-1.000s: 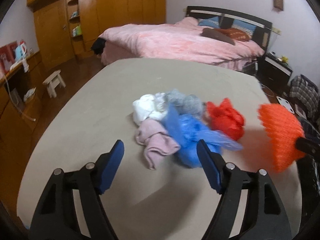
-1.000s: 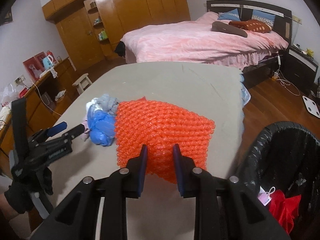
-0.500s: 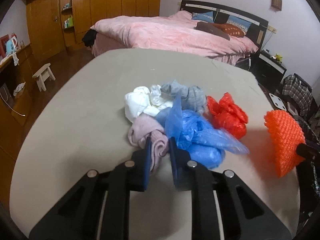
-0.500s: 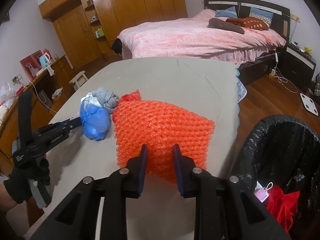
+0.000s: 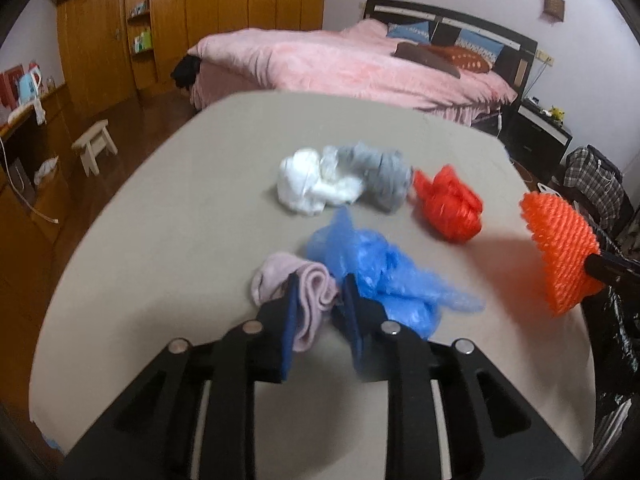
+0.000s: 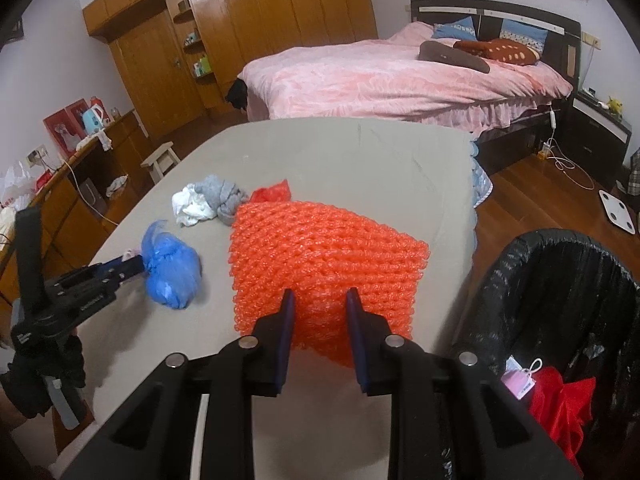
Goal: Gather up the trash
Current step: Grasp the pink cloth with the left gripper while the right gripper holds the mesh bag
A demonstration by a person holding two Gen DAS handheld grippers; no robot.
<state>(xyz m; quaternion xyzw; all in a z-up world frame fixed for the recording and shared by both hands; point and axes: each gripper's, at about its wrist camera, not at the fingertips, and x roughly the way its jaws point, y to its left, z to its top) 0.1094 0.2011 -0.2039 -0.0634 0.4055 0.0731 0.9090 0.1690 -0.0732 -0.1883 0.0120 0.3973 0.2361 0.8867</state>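
Observation:
My left gripper [image 5: 318,292] is shut on a pale pink sock [image 5: 308,286], with a crumpled blue plastic bag [image 5: 384,276] pressed against its right finger; both have come away from the pile. My right gripper [image 6: 320,300] is shut on an orange foam net [image 6: 326,264] and holds it above the grey table [image 6: 360,160]. The net also shows in the left wrist view [image 5: 560,248]. A white cloth [image 5: 308,184], a grey sock [image 5: 380,172] and a red plastic bag [image 5: 450,204] lie on the table. A black-lined trash bin [image 6: 560,300] stands at the right.
The bin holds red trash [image 6: 564,404] and a pink tag. A pink bed [image 6: 380,76] stands behind the table. A wooden wardrobe [image 6: 240,40], a small white stool [image 5: 94,148] and a side counter [image 6: 80,184] lie to the left.
My left gripper closed on the pink sock and pulled it and the blue bag back from the pile. My right gripper kept hold of the orange net, shifting slightly toward the bin.

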